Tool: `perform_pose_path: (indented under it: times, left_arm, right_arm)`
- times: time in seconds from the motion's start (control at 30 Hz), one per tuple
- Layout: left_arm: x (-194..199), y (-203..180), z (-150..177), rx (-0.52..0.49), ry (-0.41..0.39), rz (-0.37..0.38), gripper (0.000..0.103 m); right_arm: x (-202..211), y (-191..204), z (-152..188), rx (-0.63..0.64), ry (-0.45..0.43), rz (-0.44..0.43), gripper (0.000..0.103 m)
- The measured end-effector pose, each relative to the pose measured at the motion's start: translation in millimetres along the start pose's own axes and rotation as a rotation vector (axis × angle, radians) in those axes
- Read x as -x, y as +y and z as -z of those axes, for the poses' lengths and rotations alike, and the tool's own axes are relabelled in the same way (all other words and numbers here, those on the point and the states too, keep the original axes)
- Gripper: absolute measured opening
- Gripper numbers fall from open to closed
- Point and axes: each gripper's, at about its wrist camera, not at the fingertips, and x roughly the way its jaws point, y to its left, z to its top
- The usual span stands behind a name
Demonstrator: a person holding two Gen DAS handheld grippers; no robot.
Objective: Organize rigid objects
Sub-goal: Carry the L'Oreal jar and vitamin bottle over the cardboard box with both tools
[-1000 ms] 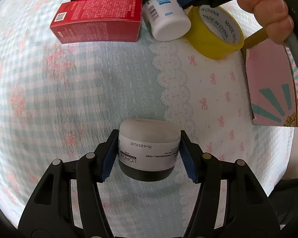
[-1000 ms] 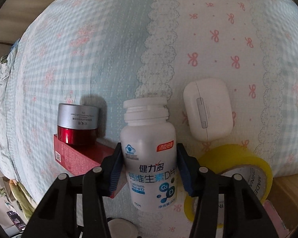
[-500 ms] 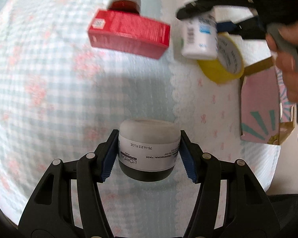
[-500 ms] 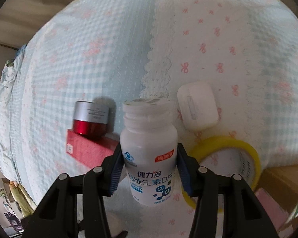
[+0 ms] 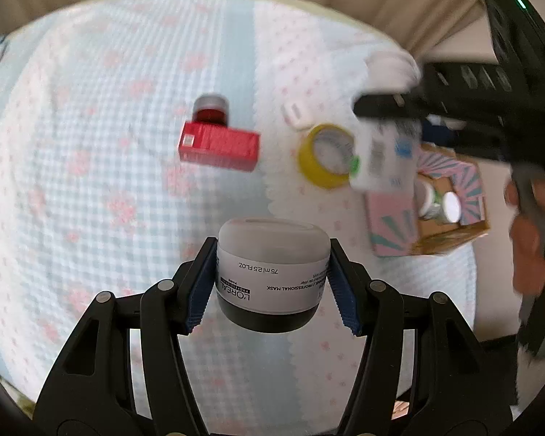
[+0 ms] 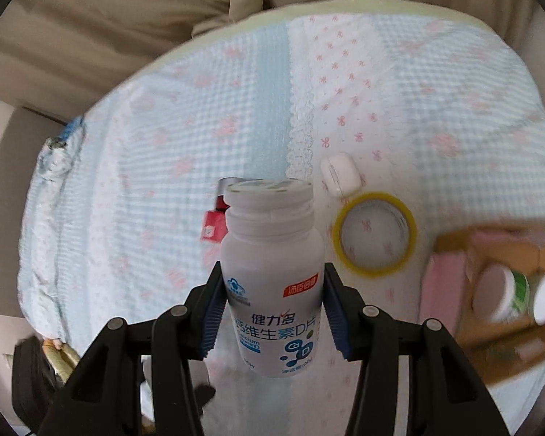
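Two handheld grippers hang above a bed spread with a pale blue-and-pink gingham quilt [image 5: 134,189], each with a container off the cloth. The left gripper [image 5: 270,278] has its jaws pinching a squat grey-white plastic cosmetic jar with a dark base [image 5: 270,276], the label reading upside down to the camera. The right gripper [image 6: 272,312] has its jaws pinching a tall white plastic supplement bottle with blue and red print [image 6: 272,283], gripped around the lower body with the cap clear above the pads.

Taking the pink-and-teal cardboard box [image 5: 392,225] at the quilt's edge as the landmark: the bottle hangs just beside its open top, the jar is well apart on the side away from it, and two white-lidded tubs [image 6: 505,294] already sit inside. A yellow roll of tape [image 6: 374,234] lies near the box, a white earbud case [image 6: 339,174] just beyond the roll, and a red carton [image 5: 219,143] with a silver-capped red jar [image 5: 210,109] touching it lies farther off.

The likely risk is at the box: both smooth, round containers are held by narrow pads, so a knock against the cardboard rim or the tubs inside could twist one loose, and the two grippers may crowd each other over the small opening
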Motion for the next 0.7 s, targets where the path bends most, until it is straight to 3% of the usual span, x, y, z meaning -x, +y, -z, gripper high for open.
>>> perform_pose_path:
  times: [0.33,0.7]
  left_arm:
    - [67,-73,-2,-0.060,-0.093,0.029,0.055]
    - [59,-189,6,-0.060,-0.135,0.050,0.055]
  right_arm:
    - [107,-26,65,-0.023,-0.067,0.007,0.046]
    - [185,-132,106,-0.050,-0.107,0.013,0.046]
